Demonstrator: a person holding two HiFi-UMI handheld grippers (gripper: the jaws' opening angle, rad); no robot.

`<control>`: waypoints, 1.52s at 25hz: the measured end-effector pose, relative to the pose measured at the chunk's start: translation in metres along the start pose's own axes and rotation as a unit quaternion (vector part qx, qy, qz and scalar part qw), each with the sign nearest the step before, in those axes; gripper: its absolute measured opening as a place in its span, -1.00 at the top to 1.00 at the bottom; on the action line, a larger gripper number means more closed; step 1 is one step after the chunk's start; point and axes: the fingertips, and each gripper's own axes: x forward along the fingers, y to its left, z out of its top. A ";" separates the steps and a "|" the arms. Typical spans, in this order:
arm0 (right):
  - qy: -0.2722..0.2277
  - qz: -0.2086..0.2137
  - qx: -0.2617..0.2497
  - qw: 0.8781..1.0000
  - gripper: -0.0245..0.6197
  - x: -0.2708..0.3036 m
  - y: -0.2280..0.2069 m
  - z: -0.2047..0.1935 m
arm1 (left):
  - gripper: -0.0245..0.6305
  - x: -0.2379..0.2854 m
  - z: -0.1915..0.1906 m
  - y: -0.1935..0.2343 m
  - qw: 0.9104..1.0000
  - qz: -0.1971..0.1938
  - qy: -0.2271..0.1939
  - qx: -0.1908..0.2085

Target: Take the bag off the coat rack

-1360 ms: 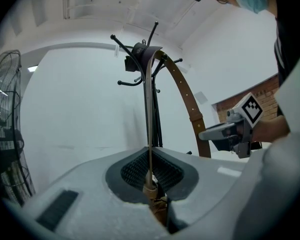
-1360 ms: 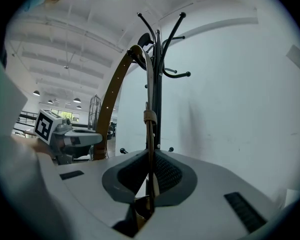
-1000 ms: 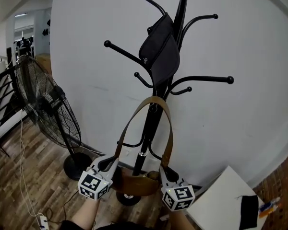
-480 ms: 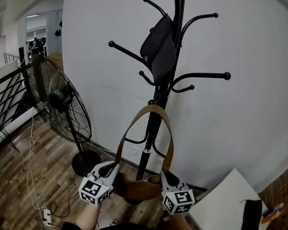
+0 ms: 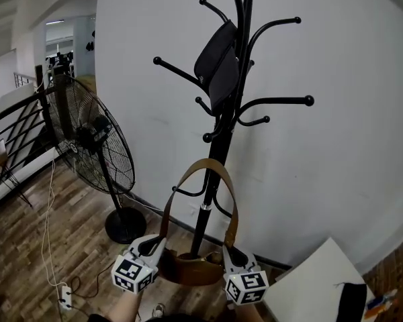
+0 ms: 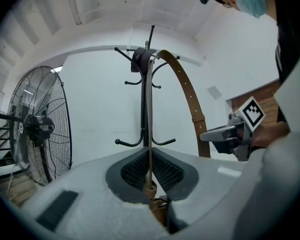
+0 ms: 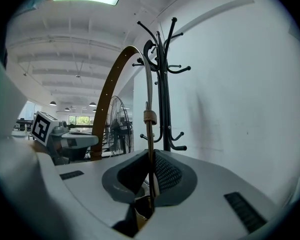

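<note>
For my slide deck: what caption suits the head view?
Left gripper and right gripper pinch the strap of the brown bag, its loop arching before the coat rack.

Head view: high, facing black metal coat rack [image 5: 218, 146], close. Both gripper views: low, tilted upward along own jaws; all share rack.

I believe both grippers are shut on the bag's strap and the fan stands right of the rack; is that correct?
No: the head view shows the fan left of the rack. The left gripper and right gripper are shut on the strap.
</note>
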 end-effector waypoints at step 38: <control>0.071 0.072 0.016 0.995 0.84 -0.069 0.001 -0.086 | 0.88 -0.062 -0.080 -0.089 0.995 0.061 0.065 -0.036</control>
